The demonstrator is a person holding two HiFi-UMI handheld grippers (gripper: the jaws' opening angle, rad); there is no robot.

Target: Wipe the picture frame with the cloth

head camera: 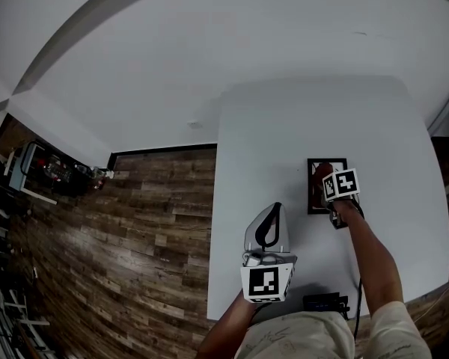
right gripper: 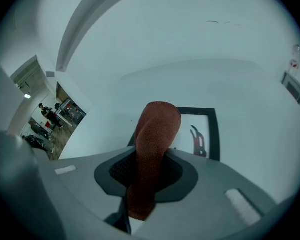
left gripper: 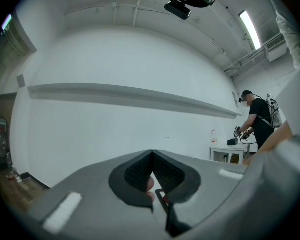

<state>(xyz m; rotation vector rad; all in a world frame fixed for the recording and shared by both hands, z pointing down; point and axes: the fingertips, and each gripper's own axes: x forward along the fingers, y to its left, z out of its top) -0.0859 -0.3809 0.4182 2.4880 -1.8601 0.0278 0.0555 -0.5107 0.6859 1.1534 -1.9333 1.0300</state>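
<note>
White table point(head camera: 284, 133), count 1, against a white wall, with a wood-plank floor point(head camera: 135, 230) on its left in the head view.

Picture frame point(head camera: 313, 198), count 1: black border, white sheet with a small red figure. It lies flat on the table's right half, away from the edges.

Grippers, count 2. The left gripper point(head camera: 274, 209) is held over the near part of the table, well apart from the frame. Its jaw tips meet, with nothing clamped. The right gripper point(head camera: 329, 179) is over the frame, jaws closed on the cloth.

Cloth point(right gripper: 152, 149), count 1: rust-red knit, a folded roll sticking out past the jaw tips and covering the frame's left border in the right gripper view. Whether it touches the frame cannot be told.

Small black box point(head camera: 323, 303), count 1, at the table's near edge.
</note>
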